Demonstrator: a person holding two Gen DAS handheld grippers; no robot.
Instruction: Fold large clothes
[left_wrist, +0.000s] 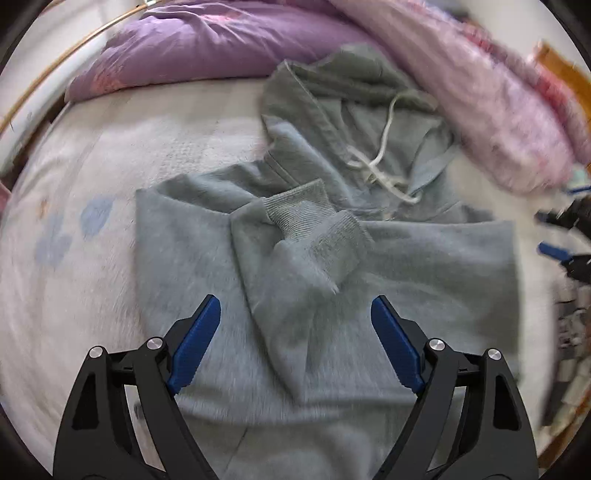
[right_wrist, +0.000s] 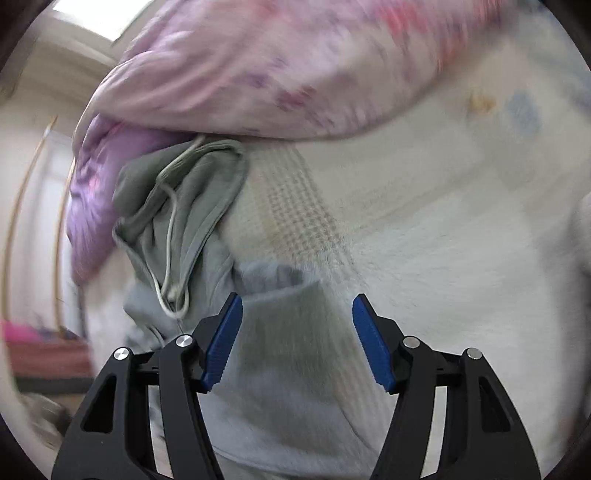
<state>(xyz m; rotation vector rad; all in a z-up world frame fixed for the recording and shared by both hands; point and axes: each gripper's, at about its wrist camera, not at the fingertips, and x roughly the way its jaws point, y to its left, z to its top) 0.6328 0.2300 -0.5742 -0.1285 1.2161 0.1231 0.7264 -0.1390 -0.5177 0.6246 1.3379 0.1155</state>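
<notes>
Hoodie (left_wrist: 325, 258) lies flat on the bed (left_wrist: 92, 229), sleeves crossed over its chest to narrow it for folding. Left tool (left_wrist: 295, 343) and right tool (right_wrist: 297, 339) hover wide, empty.

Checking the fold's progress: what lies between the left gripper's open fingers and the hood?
In the left wrist view: the hoodie's folded-in sleeves, ribbed cuffs overlapping.

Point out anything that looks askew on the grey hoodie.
The grey hoodie has its ribbed sleeve cuffs crossed unevenly over the body, and its hood lies crumpled sideways against the lilac pillow.
</notes>
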